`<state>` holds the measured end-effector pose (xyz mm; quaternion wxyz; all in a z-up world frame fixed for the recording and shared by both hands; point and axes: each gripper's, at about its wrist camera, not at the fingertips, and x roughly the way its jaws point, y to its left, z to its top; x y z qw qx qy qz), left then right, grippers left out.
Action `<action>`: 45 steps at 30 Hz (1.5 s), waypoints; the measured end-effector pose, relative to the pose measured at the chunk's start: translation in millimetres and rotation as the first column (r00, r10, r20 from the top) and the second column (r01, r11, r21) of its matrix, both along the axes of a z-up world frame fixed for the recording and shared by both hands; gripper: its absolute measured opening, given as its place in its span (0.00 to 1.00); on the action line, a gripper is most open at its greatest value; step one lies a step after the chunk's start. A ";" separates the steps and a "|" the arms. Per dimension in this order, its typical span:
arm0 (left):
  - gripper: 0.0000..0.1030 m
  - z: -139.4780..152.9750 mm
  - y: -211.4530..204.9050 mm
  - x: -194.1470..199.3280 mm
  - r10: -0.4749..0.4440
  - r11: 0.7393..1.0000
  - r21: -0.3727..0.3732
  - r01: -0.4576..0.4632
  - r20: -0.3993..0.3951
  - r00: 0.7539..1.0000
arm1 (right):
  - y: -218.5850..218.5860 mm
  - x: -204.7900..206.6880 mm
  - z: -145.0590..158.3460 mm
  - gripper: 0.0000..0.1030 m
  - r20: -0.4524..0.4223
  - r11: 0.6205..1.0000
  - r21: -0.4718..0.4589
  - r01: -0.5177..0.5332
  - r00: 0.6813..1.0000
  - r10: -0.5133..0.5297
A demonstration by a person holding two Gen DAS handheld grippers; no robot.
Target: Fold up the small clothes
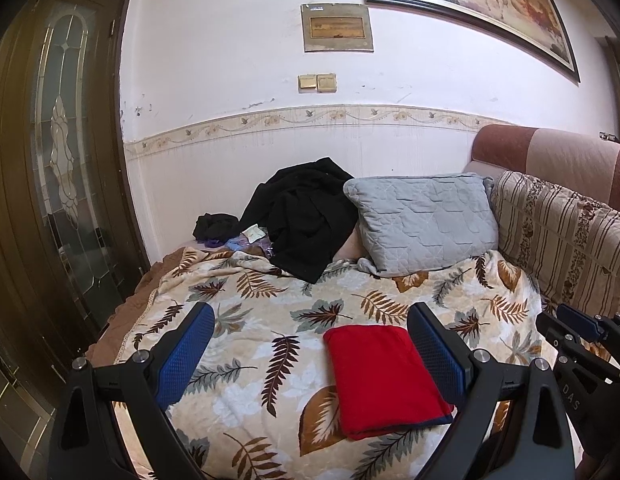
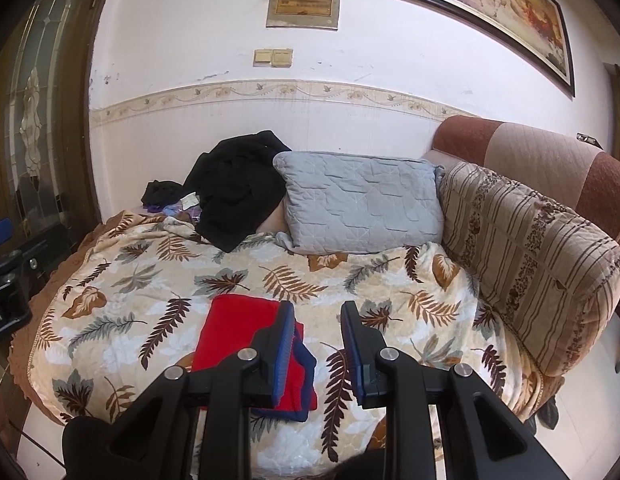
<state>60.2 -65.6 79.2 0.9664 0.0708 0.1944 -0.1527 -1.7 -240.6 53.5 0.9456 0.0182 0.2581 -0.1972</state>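
A folded red fabric garment with a dark blue hem (image 1: 384,380) lay flat on the leaf-patterned cream blanket (image 1: 245,300), at six o'clock from the quilted grey pillow (image 1: 426,220). The left gripper (image 1: 310,364) stood wide, empty, its right pad beside the garment. The right gripper (image 2: 318,354) stood narrowly parted, gripping nothing. A heap of black clothing (image 1: 305,212) sat at nine o'clock from the pillow.

A leaf-print blanket (image 1: 245,320) covered the bed; a folded red garment (image 1: 384,380) lay lower centre, black clothes (image 1: 305,216) and a grey pillow (image 1: 426,220) behind.
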 end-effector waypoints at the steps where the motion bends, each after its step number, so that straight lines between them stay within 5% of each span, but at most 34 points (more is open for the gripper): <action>1: 0.94 0.1 0.3 -0.3 -0.005 1.000 0.000 0.005 0.001 1.000 | 0.0 0.8 0.3 0.27 -0.001 1.000 -0.001 0.000 1.000 0.000; 45: 0.94 37.4 1.8 -42.0 0.000 1.000 -0.029 0.003 0.110 0.994 | 10.6 -39.9 28.7 0.27 0.102 1.000 -0.025 0.001 0.995 0.002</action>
